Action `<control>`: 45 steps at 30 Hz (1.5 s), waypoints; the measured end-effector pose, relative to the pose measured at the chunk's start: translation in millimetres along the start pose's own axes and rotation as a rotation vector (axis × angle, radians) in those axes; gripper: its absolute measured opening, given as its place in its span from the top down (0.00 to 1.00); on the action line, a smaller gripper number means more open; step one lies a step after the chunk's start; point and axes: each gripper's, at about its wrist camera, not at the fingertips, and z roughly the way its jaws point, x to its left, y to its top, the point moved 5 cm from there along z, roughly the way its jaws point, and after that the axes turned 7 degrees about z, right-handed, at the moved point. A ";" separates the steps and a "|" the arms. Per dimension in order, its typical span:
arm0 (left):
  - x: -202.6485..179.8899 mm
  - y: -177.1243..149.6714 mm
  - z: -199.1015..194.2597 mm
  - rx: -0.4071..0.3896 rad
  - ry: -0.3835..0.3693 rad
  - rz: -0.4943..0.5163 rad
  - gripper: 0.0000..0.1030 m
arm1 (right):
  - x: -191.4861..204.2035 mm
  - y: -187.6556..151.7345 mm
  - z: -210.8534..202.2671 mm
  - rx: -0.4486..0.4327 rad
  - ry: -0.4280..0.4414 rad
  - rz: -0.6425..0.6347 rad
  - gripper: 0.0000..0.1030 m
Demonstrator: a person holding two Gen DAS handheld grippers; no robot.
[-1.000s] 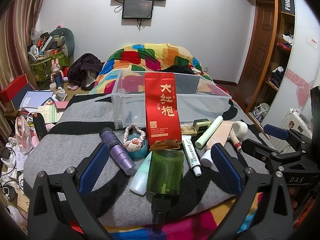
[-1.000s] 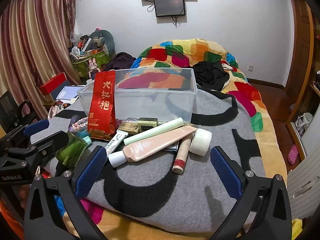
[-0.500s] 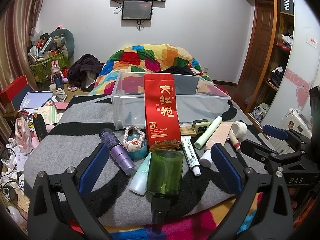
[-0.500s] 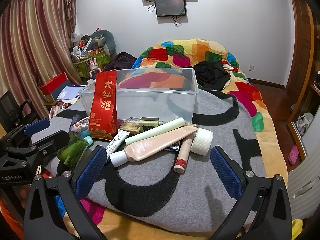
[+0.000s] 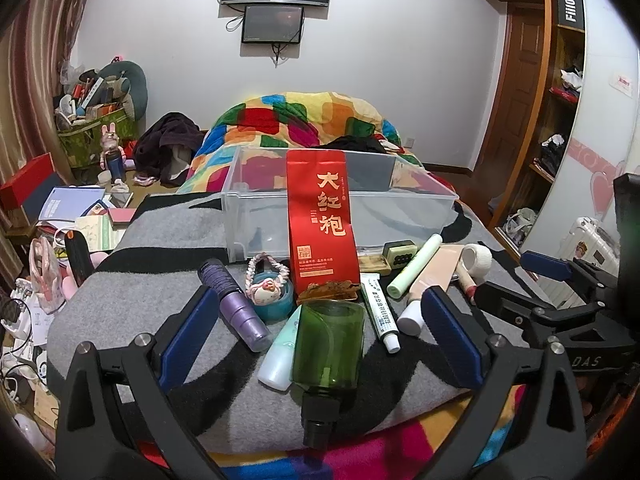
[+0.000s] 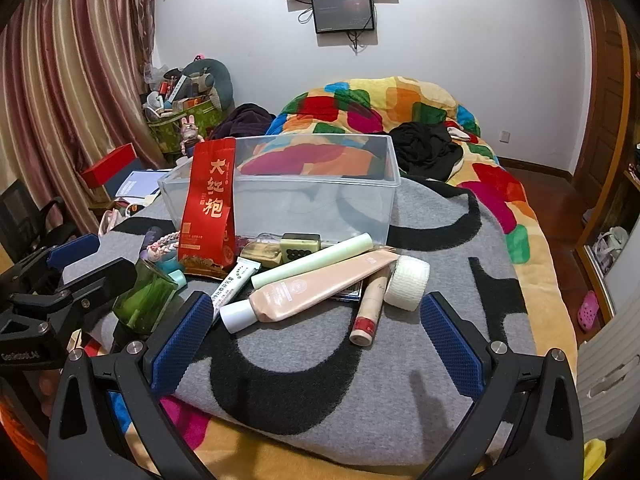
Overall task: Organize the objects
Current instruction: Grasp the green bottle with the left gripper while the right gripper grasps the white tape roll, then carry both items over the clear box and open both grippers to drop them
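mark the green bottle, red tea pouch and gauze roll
green bottle [image 5: 330, 344], left wrist view, middle of body
red tea pouch [image 5: 322, 220], left wrist view, front face
gauze roll [image 6: 407, 282], right wrist view, outer wrap

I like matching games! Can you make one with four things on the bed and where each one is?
Things:
1. red tea bag
2. green bottle
3. roll of white tape
4. clear plastic box

Places:
A. lying on its side nearest the left gripper, between its open jaws
B. behind all the small things, with nothing seen inside
C. standing upright against the front of the box
D. at the right end of the row, beside the pink tube

Pairs: 1-C, 2-A, 3-D, 4-B
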 end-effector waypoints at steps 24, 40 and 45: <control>-1.1 -31.0 33.1 0.115 -0.058 0.019 0.56 | -63.7 5.8 47.5 0.104 -0.067 0.169 0.50; 26.3 5.0 16.1 0.014 -0.061 -0.043 0.60 | -65.5 28.5 24.2 0.012 -0.050 0.178 0.78; 43.1 31.6 16.8 -0.033 -0.036 -0.059 0.60 | -55.7 49.1 19.4 -0.026 -0.020 0.155 0.78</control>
